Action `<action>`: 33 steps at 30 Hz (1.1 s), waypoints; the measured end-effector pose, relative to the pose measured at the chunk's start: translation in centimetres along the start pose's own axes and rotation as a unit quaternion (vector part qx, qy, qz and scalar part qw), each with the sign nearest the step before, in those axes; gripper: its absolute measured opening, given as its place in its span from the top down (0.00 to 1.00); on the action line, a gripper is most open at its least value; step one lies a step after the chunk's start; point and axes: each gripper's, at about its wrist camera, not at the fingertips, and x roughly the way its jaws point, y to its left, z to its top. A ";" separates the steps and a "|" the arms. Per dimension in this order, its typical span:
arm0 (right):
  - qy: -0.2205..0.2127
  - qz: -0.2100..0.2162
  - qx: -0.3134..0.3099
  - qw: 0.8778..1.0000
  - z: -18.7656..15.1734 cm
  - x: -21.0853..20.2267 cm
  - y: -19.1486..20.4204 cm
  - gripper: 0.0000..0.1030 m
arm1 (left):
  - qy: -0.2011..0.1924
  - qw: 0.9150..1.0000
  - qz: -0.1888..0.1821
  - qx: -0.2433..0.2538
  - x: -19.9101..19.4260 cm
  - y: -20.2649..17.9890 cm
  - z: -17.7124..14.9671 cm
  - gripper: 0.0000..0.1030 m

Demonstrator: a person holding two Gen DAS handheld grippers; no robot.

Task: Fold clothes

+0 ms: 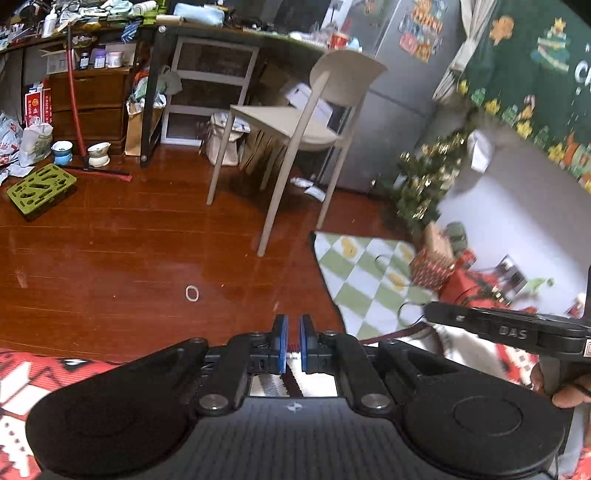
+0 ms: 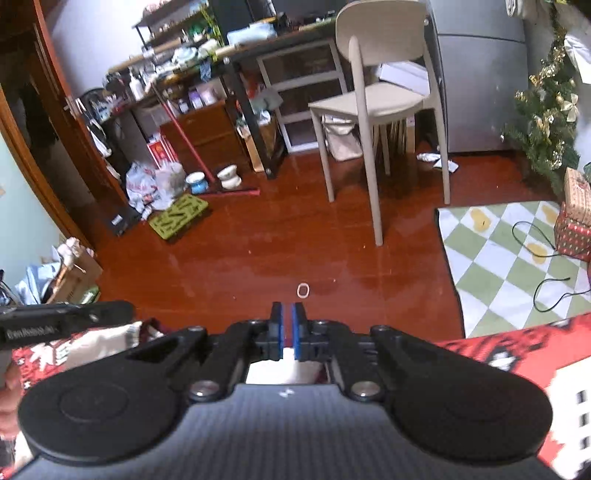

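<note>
A red and white patterned knit sweater (image 1: 37, 373) hangs below both grippers over the floor. My left gripper (image 1: 293, 326) is shut, with a strip of the striped fabric pinched between its blue pads (image 1: 282, 339). My right gripper (image 2: 287, 314) is shut on another part of the sweater (image 2: 517, 350), and a thin red edge shows between its pads. The right gripper's black housing (image 1: 517, 330) shows at the right of the left wrist view. The left gripper's housing (image 2: 55, 323) shows at the left of the right wrist view. The sweater sags between them.
A beige chair (image 2: 373, 103) stands ahead on the red-brown wood floor (image 2: 258, 258). A green and white checked rug (image 2: 498, 240) with a black cable lies to the right, by gift boxes (image 1: 432, 266) and a small Christmas tree (image 1: 428, 177). A pale hair band (image 2: 303, 290) lies just ahead. A green crate (image 1: 40, 188) and a cluttered desk (image 1: 207, 29) are further back.
</note>
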 end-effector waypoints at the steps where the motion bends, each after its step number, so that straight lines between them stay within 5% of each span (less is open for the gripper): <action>1: 0.002 -0.003 -0.001 1.000 0.1 -0.9 -0.8 0.95 | 0.001 1.000 0.002 0.001 -0.6 0.3 0.1 0.94; 7: 0.051 -0.040 -0.034 0.997 -1.5 -3.3 -4.1 0.95 | 0.047 0.998 0.038 0.026 -2.2 2.8 -2.5 0.94; 19: 0.024 -0.081 -0.001 0.996 -0.5 -0.5 -5.2 0.94 | 0.014 0.997 0.071 0.001 0.2 3.7 -1.9 0.96; 24: 0.022 -0.045 -0.017 0.999 -0.6 -4.2 -5.2 0.94 | 0.002 0.999 0.039 -0.003 -3.5 3.8 -1.8 0.95; 33: 0.080 -0.015 -0.064 0.995 -8.0 -11.9 -3.7 0.94 | 0.068 0.997 -0.001 0.022 -9.2 3.2 -8.9 0.95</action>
